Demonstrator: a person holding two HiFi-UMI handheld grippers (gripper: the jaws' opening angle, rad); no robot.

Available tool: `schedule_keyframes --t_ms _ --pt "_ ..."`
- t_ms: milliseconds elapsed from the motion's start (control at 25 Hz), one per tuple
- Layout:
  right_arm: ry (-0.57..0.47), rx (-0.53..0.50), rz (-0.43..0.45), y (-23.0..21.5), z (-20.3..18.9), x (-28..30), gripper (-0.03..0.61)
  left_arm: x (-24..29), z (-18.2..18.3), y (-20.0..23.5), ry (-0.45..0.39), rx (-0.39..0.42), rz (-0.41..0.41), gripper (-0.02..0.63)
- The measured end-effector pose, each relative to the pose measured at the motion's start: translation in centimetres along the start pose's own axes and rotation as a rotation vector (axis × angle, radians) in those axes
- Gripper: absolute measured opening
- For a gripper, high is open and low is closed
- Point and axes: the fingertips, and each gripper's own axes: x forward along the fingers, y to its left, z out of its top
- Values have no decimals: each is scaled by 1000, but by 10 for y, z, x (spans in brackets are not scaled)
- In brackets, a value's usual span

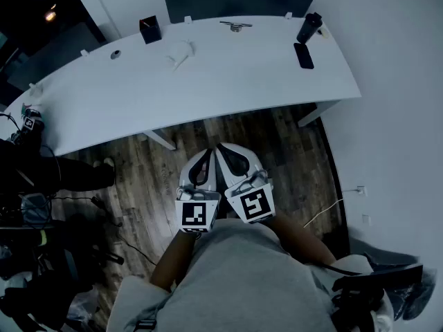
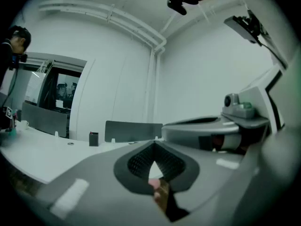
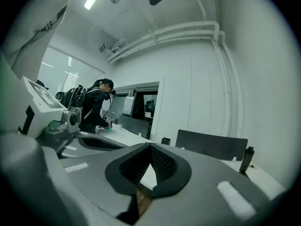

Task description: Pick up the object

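Noting limits first: the frames are dim and blue-tinted, and no view settles which desk item is the object. The small white object near the middle of the desk is too small to identify. It lies well apart from both grippers. A thin metallic item at the far edge is equally unclear. A second person is dark and cut off at the head view's left edge. The wearer's own torso hides the lower middle of that view.

Counts:
- Two grippers, held side by side close to the body over the floor. The left gripper has its jaws pressed together with nothing between them. The right gripper is the same, closed on nothing.
- Two marker cubes, one on each gripper.
- On the desk: one black box, one black bottle standing upright, and one dark phone lying flat just beside the bottle. The white object and the metallic item complete the set.
- One dark divider panel along the desk's far side.

Surface and room: the desk is white and curved. The floor is dark wood planks. The walls are white, and white pipes run below the ceiling.
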Motion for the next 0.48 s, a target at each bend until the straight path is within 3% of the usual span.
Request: schedule_keyframes --t_ms 200,480 --pt "-2 -12 2 2 3 46 0 15 -1 42 -2 20 -3 0" --pt "36 -1 -4 10 4 93 0 31 -7 87 32 -25 -5 0"
